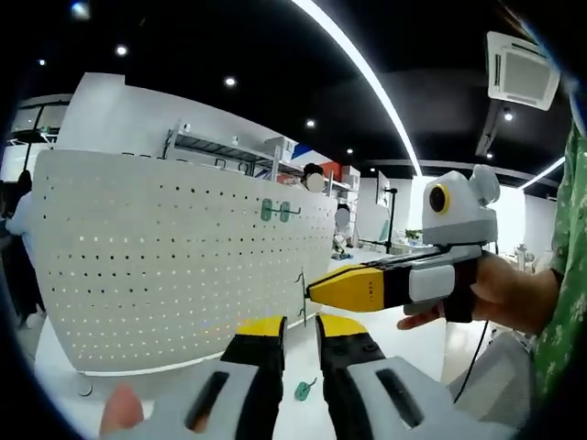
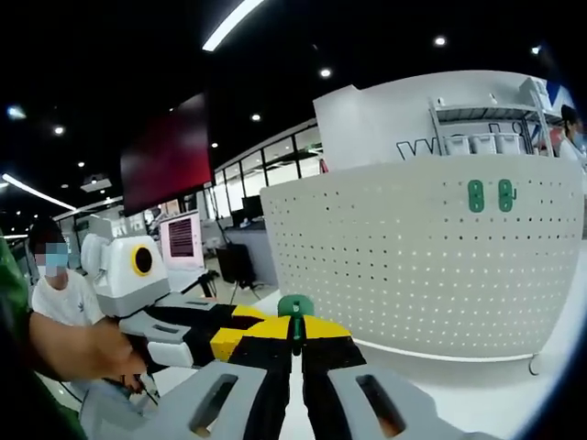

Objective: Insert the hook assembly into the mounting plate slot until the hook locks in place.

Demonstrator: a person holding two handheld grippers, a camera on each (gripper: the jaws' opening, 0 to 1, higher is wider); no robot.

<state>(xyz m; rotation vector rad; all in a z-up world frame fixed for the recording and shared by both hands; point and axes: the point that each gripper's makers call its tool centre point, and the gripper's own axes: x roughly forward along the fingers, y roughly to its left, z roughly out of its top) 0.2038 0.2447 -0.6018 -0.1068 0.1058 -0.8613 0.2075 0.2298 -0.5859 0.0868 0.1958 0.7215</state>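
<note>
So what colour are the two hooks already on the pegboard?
Green hooks on the white pegboard; clearest in the right gripper view.

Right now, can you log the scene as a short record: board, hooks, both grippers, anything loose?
board: white perforated mounting plate, upright on the white table
mounted hooks: two green hooks side by side high on the plate
right gripper: jaws shut on a green hook assembly, in front of the plate
left gripper: jaws slightly apart, nothing between them
loose: one green hook piece on the table
</note>
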